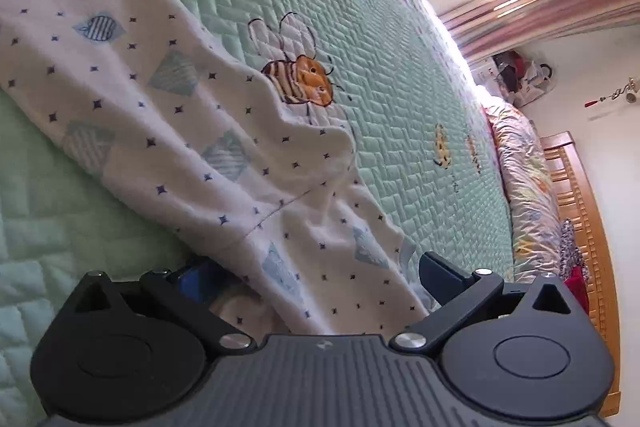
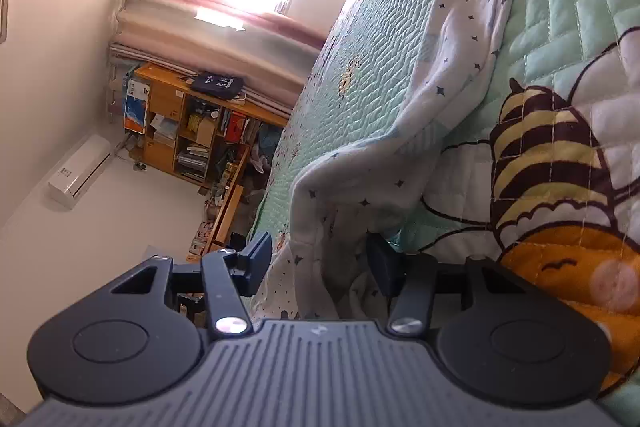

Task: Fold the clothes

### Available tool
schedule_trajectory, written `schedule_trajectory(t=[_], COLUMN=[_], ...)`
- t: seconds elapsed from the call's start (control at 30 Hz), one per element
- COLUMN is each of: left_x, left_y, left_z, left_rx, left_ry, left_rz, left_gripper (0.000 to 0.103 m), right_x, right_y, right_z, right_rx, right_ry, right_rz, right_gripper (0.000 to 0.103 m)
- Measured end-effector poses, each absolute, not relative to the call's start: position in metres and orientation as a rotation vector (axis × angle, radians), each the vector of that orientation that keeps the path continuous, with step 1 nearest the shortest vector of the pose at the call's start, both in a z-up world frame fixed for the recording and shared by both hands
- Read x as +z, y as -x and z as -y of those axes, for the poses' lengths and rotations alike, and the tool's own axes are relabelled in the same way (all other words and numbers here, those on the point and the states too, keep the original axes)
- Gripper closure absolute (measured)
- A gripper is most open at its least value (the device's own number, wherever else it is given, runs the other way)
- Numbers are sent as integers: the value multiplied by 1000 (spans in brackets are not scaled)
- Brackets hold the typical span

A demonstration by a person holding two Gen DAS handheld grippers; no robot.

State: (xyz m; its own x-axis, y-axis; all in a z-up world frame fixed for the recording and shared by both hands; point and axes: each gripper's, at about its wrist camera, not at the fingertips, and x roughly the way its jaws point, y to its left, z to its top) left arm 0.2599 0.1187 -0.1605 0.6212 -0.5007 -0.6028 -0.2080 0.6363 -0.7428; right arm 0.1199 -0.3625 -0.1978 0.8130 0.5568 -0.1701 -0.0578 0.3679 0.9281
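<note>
White star-print garment (image 1: 172, 115) lies across green quilted bedspread (image 1: 400, 67), partly covering stitched bee (image 1: 300, 79). My left claw (image 1: 312, 273) spread wide, cloth draped between fingers, not pinched; left finger (image 1: 192, 277) mostly buried under fabric. My right claw (image 2: 320, 259) also released, garment edge (image 2: 320, 207) hanging into gap, far finger (image 2: 384, 267) half hidden behind cloth. Wooden shelf unit (image 2: 192, 131) crammed with books and boxes, contents too small to identify. Dark bag (image 2: 218, 83) on top.
</note>
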Motion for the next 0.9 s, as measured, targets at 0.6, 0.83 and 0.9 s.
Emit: schedule_trajectory(t=[0.6,0.83,0.9], left_x=[-162,-150,-133], left_y=[-114,-87,-83], left_z=[-168,-188,-187], left_rx=[-182,-184,-195], left_ry=[992,995,936], left_rz=[-801,-787,-769], left_gripper=[61,39,37], right_x=[-164,-166,-160], right_y=[-97,-60,-38], right_z=[343,356,361], right_rx=[502,303,281], right_ry=[-918,-960,-949], right_rz=[-477,-607,-585], right_gripper=[97,79,77])
